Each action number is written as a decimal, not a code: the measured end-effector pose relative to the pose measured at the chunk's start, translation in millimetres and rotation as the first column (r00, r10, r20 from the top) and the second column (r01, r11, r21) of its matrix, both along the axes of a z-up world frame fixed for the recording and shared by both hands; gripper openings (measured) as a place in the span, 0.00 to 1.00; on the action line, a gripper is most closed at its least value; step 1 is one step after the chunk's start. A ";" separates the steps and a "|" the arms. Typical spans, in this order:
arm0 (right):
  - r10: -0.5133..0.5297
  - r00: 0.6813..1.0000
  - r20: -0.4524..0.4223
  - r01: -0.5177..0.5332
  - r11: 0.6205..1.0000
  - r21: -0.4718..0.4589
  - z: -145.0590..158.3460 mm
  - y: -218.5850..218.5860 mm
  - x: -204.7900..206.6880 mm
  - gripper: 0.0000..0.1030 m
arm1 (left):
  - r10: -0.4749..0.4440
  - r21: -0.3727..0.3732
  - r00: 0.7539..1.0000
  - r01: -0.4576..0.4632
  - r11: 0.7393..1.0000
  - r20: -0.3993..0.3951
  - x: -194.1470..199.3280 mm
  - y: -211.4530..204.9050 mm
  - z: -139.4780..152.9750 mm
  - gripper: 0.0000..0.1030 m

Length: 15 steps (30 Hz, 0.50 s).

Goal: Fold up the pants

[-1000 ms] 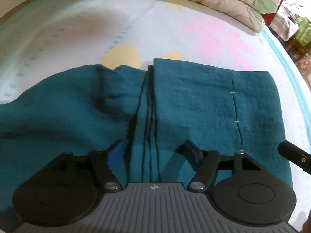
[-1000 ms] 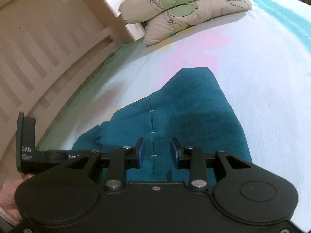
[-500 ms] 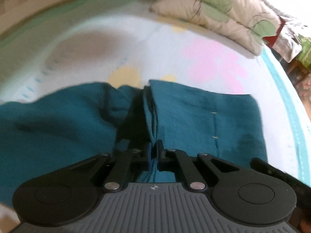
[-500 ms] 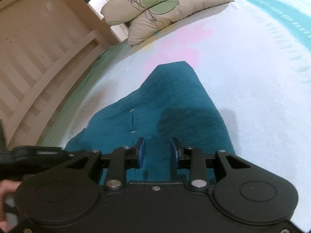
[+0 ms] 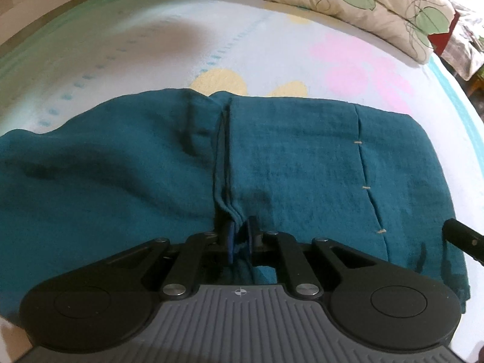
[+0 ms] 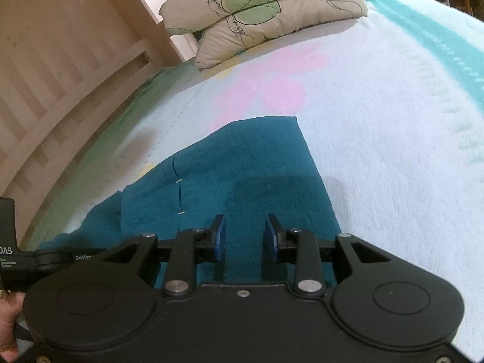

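1. Soft blanket (image 5: 272, 45) covers the bed, pale with pink and yellow flowers and a blue-green stripe on its right side. Two pillows (image 6: 260, 9) with green leaves lie at the far end, and a wooden bed rail (image 6: 60, 69) runs along the left.

2. On the blanket lie the teal pants (image 5: 302, 163), spread flat and partly folded. In the left view their far edge runs straight across. Their right edge ends well before the stripe, so lots of bare blanket shows to the right and on the far side of them.

3. In the right view the pants come to a far corner, with wide bare blanket to its right.

4. A stack of folded edges runs down the middle of the pants, from far to near. A seam with small pale stitches (image 5: 366, 187) runs down the right part.

5. The left gripper (image 5: 239, 239) is pressed together and pinches the near end of that stack of edges. One second ago its fingers were spread wide on both sides of the stack. Half a second ago they were already closed on it.

6. The right gripper (image 6: 244, 236) has its blue fingers (image 6: 220, 236) spread apart, low over the near right part of the pants. I cannot tell if they touch the cloth. The gap between them looks the same as one second ago.

7. A bit of the right gripper pokes in at the right edge of the left view, and the left one shows at the left edge of the right view.
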State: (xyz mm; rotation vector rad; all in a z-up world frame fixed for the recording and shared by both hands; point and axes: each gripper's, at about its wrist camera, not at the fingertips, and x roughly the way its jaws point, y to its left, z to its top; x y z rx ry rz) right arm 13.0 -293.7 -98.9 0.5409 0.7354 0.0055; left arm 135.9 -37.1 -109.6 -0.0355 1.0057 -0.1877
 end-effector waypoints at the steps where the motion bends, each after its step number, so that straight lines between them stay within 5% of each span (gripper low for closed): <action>1: 0.005 1.000 0.004 -0.005 1.000 -0.004 1.8 -0.6 1.4 0.40 | 0.007 -0.007 1.000 -0.007 1.000 -0.005 0.7 0.4 0.4 0.10; 6: 0.016 0.999 0.029 -0.013 0.992 -0.123 20.5 6.6 27.0 0.29 | 0.040 -0.041 0.999 -0.041 0.998 -0.023 -0.3 6.2 -3.2 0.10; 14: 0.000 0.986 -0.167 -0.041 0.969 -0.244 8.3 -0.6 124.9 0.21 | 0.064 -0.106 0.997 -0.069 0.992 -0.053 2.3 16.0 -4.5 0.10; 15: -0.006 0.976 -0.218 -0.051 0.966 -0.254 0.3 -1.6 133.0 0.14 | 0.065 -0.109 0.996 -0.070 0.992 -0.055 3.1 16.5 -4.9 0.10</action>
